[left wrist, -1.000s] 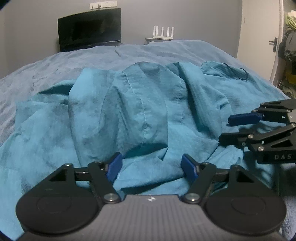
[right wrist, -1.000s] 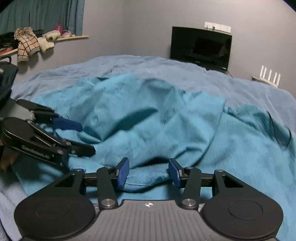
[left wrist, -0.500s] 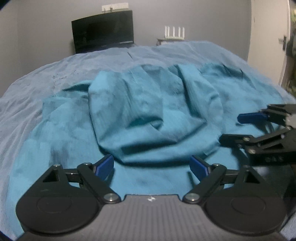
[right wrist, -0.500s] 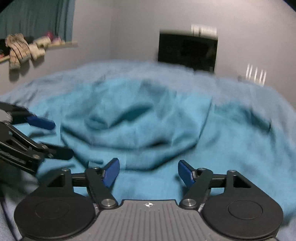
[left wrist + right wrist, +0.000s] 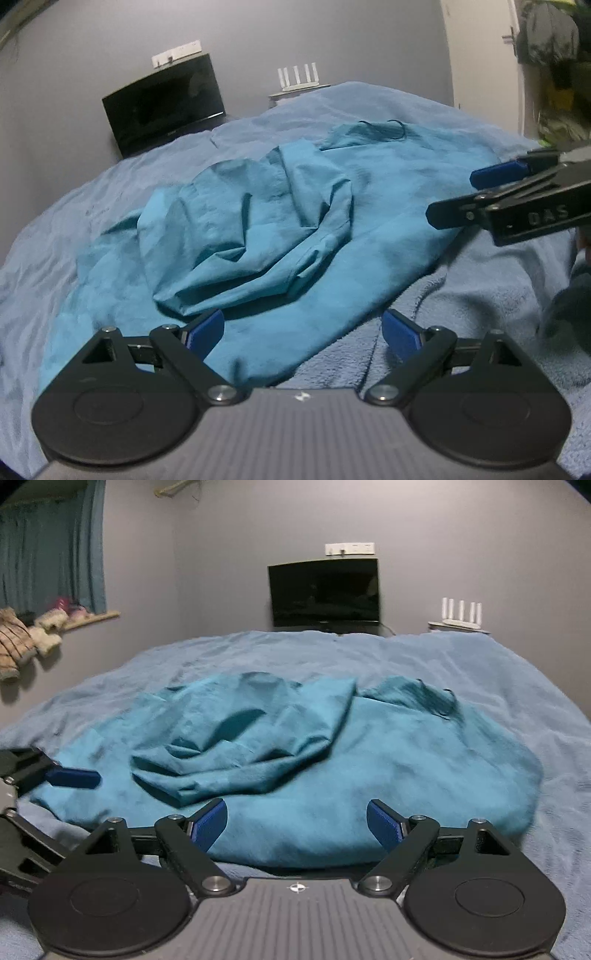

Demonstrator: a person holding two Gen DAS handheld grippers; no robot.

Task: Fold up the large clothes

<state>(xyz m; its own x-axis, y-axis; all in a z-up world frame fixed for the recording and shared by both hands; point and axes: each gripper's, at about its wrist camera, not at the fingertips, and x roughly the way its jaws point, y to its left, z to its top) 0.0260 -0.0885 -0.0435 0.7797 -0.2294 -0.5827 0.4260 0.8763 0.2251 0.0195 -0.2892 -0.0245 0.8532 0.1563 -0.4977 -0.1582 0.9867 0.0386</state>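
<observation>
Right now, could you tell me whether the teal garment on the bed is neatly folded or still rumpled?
Rumpled. The teal garment lies spread on the bed, one crumpled flap bunched on top; both open grippers hold nothing.

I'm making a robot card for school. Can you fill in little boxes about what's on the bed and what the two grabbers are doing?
garment: teal garment, spread on the bed with a crumpled bunch lying on top
bed: blue blanket under the garment
left gripper: open, holding nothing, at the garment's near edge
right gripper: open, holding nothing, at the garment's near edge
behind the bed: dark screen, white router
folded yet: no neat fold visible
</observation>
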